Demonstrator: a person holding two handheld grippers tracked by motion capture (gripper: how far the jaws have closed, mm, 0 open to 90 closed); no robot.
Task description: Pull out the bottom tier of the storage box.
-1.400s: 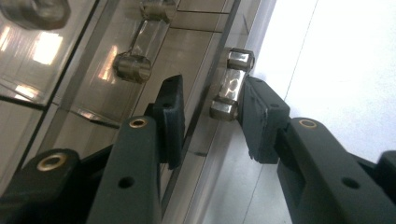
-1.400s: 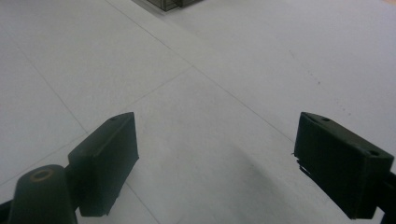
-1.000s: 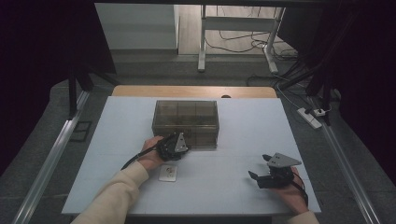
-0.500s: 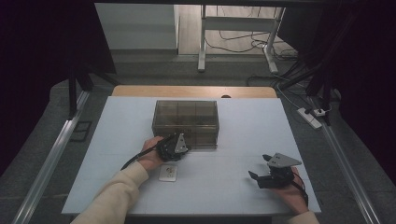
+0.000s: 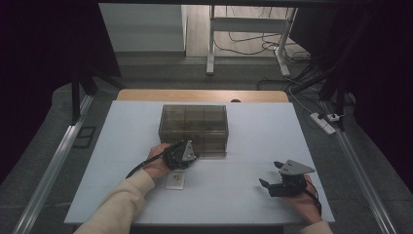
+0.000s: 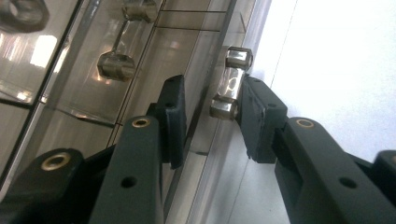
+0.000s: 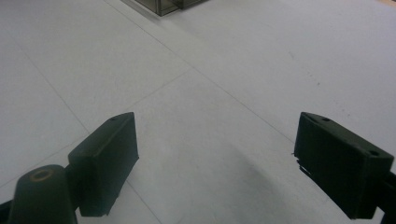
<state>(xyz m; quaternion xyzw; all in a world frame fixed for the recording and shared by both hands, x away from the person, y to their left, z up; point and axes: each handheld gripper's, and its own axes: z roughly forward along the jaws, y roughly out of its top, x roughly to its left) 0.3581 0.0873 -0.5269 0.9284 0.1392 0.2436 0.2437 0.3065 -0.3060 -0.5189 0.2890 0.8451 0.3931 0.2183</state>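
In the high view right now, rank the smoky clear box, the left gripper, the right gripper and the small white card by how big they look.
1. Smoky clear box, clearly largest.
2. Right gripper and left gripper: they look alike; the right sits nearer the camera, so no ranking.
3. Small white card, smallest.

White table (image 5: 122,126) carries 2 things: a smoky clear box (image 5: 194,127) sits around the middle, a touch toward the far edge, and a small white card (image 5: 176,180) lies flat just off the near edge, left of centre.
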